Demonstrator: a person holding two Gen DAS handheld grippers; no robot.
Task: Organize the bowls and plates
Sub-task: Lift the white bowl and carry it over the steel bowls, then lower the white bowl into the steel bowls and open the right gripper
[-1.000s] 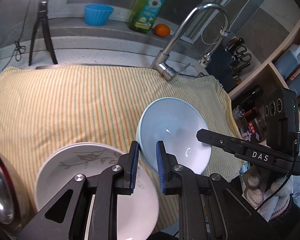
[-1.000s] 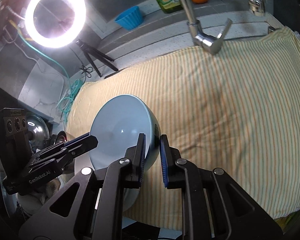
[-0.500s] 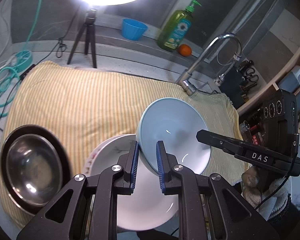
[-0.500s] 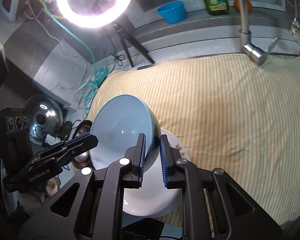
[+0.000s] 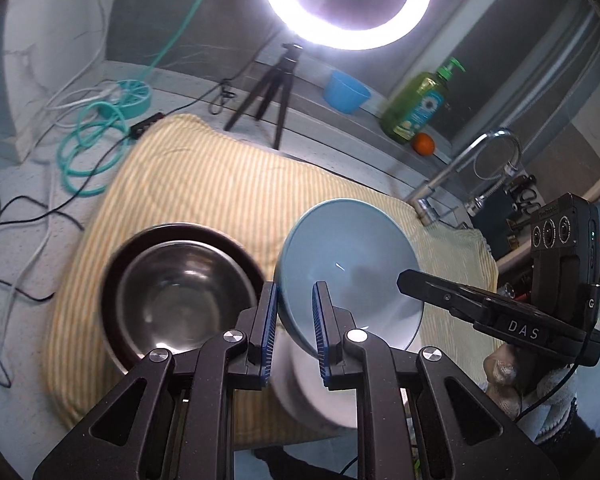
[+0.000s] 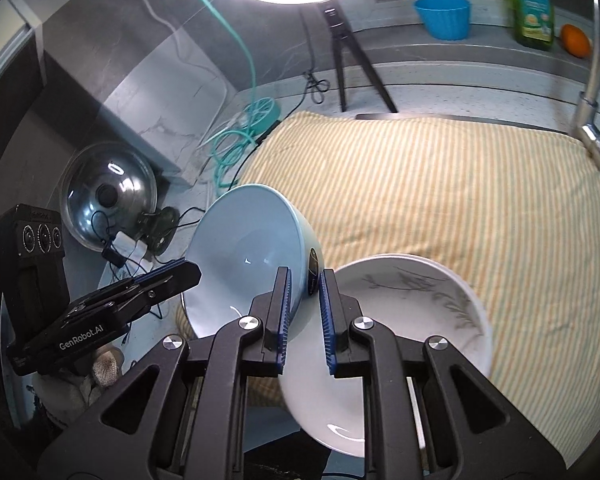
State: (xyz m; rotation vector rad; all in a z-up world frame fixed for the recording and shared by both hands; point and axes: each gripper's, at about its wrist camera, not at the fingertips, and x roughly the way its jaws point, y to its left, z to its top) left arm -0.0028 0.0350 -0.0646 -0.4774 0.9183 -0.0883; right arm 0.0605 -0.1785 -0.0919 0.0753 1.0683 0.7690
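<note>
A light blue bowl [image 5: 352, 264] hangs tilted in the air, held by both grippers on opposite rims. My left gripper [image 5: 294, 332] is shut on its left rim. My right gripper [image 6: 303, 312] is shut on its right rim; the bowl also shows in the right wrist view [image 6: 252, 252]. Below it on the striped cloth sits a white plate with a grey leaf print [image 6: 412, 320]. A steel bowl [image 5: 180, 292] rests inside a dark bowl [image 5: 240, 252] at the cloth's left end.
A yellow striped cloth [image 6: 440, 184] covers the counter. A tap [image 5: 460, 172], a green soap bottle [image 5: 416, 108], an orange [image 5: 424, 144] and a blue cup [image 5: 346, 90] stand behind. A ring light on a tripod [image 5: 272, 84], teal hose [image 5: 96, 136] and steel lid [image 6: 108, 196] lie left.
Both grippers have carried the blue bowl up and to the left, away from the white plate. The steel bowl in the dark bowl has come into fuller view under the left gripper.
</note>
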